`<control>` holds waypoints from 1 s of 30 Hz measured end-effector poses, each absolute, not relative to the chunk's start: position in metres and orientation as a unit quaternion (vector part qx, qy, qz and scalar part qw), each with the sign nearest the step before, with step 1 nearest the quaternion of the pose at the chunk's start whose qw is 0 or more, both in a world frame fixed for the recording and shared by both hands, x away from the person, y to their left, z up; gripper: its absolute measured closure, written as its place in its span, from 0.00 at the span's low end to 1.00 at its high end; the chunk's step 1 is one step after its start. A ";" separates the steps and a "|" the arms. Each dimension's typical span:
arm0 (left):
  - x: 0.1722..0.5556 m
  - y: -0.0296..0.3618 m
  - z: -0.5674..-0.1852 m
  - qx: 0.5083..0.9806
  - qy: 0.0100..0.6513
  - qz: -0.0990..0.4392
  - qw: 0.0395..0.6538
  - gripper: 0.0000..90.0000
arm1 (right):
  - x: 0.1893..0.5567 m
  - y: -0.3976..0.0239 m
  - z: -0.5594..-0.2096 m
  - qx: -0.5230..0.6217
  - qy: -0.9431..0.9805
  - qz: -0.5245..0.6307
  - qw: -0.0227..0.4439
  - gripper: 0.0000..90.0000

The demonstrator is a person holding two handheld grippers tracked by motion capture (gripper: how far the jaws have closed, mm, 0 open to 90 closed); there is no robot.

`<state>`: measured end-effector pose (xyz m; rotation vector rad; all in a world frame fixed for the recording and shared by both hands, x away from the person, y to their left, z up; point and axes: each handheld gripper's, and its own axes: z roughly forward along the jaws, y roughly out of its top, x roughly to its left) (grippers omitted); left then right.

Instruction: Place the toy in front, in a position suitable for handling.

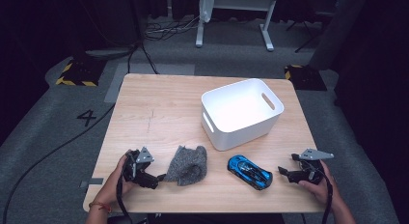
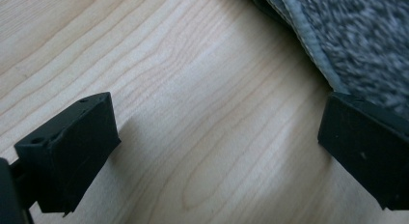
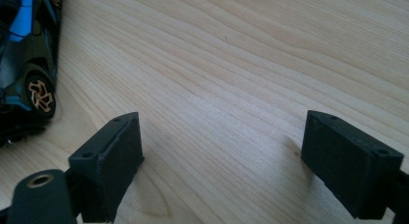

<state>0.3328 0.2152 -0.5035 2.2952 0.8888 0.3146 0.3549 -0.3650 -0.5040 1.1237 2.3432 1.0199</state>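
A crumpled grey cloth (image 1: 189, 165) lies near the front of the wooden table (image 1: 159, 108), with a blue and black toy car (image 1: 249, 171) to its right. My left gripper (image 1: 160, 177) rests low on the table just left of the cloth, its jaws wide apart over bare wood. In the left gripper view (image 2: 217, 137) the cloth (image 2: 352, 40) reaches down to the right-hand jaw. My right gripper (image 1: 282, 172) sits right of the car, open and holding nothing. In the right gripper view (image 3: 222, 147) the car (image 3: 24, 55) lies beyond the left-hand jaw.
A white plastic bin (image 1: 241, 113) with handle slots stands behind the car, right of the table's middle. Bare wood stretches across the table's back left. Cables and a white stand's feet lie on the grey floor beyond.
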 end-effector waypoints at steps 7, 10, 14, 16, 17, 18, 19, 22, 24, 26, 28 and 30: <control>0.322 0.212 -0.497 0.872 0.343 0.153 0.313 0.18 | 0.356 -0.365 -0.504 0.393 0.828 0.360 0.172 0.16; 0.318 0.207 -0.493 0.877 0.329 0.149 0.317 0.17 | 0.356 -0.365 -0.504 0.391 0.829 0.360 0.173 0.16; 0.312 0.200 -0.485 0.877 0.311 0.141 0.339 0.18 | 0.358 -0.365 -0.504 0.388 0.832 0.359 0.170 0.14; 0.309 0.194 -0.481 0.876 0.302 0.129 0.353 0.18 | 0.358 -0.365 -0.504 0.388 0.832 0.359 0.170 0.14; 0.307 0.189 -0.479 0.876 0.296 0.125 0.359 0.18 | 0.358 -0.365 -0.504 0.388 0.832 0.359 0.170 0.14; 0.305 0.185 -0.477 0.879 0.288 0.127 0.358 0.18 | 0.358 -0.365 -0.504 0.388 0.832 0.359 0.170 0.14; 0.305 0.182 -0.475 0.880 0.283 0.129 0.359 0.18 | 0.358 -0.365 -0.504 0.388 0.832 0.359 0.170 0.14; 0.303 0.170 -0.469 0.877 0.272 0.123 0.376 0.18 | 0.358 -0.365 -0.504 0.388 0.832 0.359 0.170 0.14; 0.303 0.161 -0.467 0.879 0.264 0.117 0.380 0.18 | 0.358 -0.365 -0.504 0.388 0.832 0.359 0.170 0.14; 0.303 0.149 -0.467 0.883 0.257 0.110 0.376 0.18 | 0.358 -0.365 -0.504 0.388 0.831 0.359 0.170 0.14; 0.305 0.138 -0.470 0.894 0.248 0.116 0.356 0.18 | 0.358 -0.365 -0.504 0.388 0.832 0.359 0.170 0.14; 0.308 0.131 -0.472 0.897 0.245 0.110 0.351 0.18 | 0.358 -0.365 -0.504 0.388 0.832 0.359 0.170 0.14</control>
